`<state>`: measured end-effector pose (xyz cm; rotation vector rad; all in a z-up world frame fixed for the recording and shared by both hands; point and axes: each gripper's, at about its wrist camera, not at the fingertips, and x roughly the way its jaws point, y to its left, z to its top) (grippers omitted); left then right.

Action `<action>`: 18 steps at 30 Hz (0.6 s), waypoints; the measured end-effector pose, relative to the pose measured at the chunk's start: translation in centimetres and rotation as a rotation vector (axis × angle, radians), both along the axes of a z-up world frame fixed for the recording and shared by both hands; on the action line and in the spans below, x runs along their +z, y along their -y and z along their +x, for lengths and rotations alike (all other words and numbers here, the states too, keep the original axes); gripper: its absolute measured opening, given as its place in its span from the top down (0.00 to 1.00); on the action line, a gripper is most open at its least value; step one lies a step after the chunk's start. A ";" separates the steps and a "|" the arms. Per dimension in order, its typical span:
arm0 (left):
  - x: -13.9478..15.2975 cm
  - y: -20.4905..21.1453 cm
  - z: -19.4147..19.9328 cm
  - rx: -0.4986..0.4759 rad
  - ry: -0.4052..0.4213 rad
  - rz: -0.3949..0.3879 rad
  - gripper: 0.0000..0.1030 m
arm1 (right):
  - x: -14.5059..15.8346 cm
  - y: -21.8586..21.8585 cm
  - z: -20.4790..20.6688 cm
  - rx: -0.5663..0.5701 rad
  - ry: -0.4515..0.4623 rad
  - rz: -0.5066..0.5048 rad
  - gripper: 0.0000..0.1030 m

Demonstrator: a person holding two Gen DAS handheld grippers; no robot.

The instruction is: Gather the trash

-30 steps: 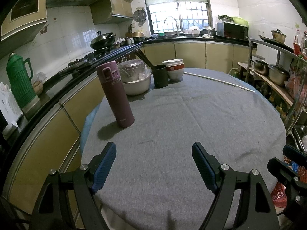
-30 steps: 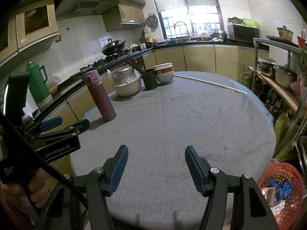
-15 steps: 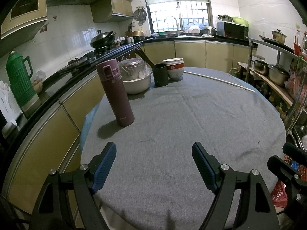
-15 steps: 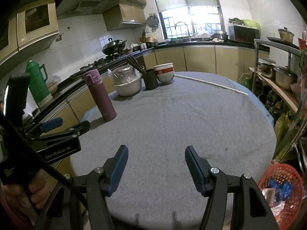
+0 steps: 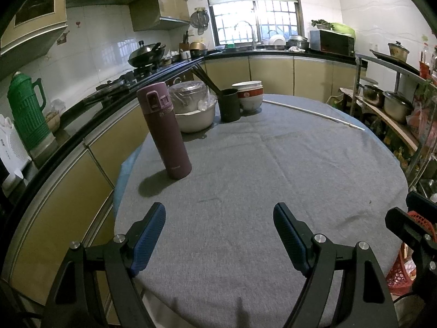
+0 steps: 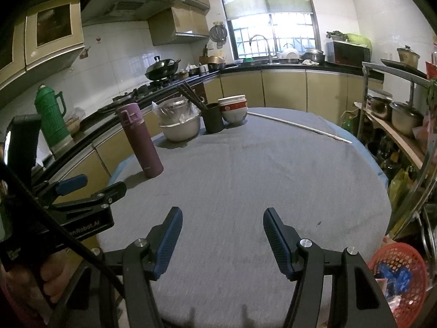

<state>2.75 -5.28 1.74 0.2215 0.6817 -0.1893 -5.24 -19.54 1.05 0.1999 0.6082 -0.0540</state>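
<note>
No visible change; nothing moved between earlier views and now.

Both grippers, left gripper [image 5: 219, 235] and right gripper [image 6: 220, 235], had black frames, silver screws and ribbed blue pads [image 6: 167, 240]; the left body bore white lettering.

The left gripper [image 5: 219, 235] was angled downward, its blue-padded jaws spread wide with nothing between them. The right gripper [image 6: 220, 237] pointed down likewise, its jaws parted less widely and equally empty. In the right wrist view, a hand [image 6: 50, 276] gripped the left gripper's handle.
</note>
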 end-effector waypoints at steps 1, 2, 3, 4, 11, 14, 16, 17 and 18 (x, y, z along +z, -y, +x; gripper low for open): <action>0.0 0.0 0.0 0.003 0.001 0.001 0.21 | 0.0 0.0 0.1 0.000 -0.001 0.000 0.37; 0.0 0.0 0.0 0.004 0.001 0.000 0.21 | 0.0 0.0 0.0 0.001 -0.001 0.000 0.37; 0.0 0.0 0.1 0.003 0.000 0.000 0.21 | 0.0 0.0 0.0 0.000 0.000 0.000 0.37; 0.0 0.0 0.1 0.004 0.000 0.000 0.21 | 0.0 0.0 0.1 0.001 0.000 0.000 0.37; -0.1 0.0 0.5 0.009 0.000 0.001 0.21 | 0.1 -0.1 0.8 0.009 -0.003 -0.004 0.37; -0.2 0.0 0.7 0.009 -0.002 0.001 0.21 | 0.1 -0.1 1.0 0.011 -0.003 -0.004 0.37; -0.2 0.1 0.8 0.008 -0.003 0.001 0.21 | 0.1 -0.1 1.1 0.010 -0.003 -0.004 0.37; -0.3 0.1 0.9 0.008 -0.003 0.001 0.21 | 0.1 -0.1 1.1 0.011 -0.003 -0.003 0.37; -0.2 0.0 0.8 0.005 -0.003 0.000 0.21 | 0.0 -0.1 1.3 0.013 -0.004 -0.001 0.37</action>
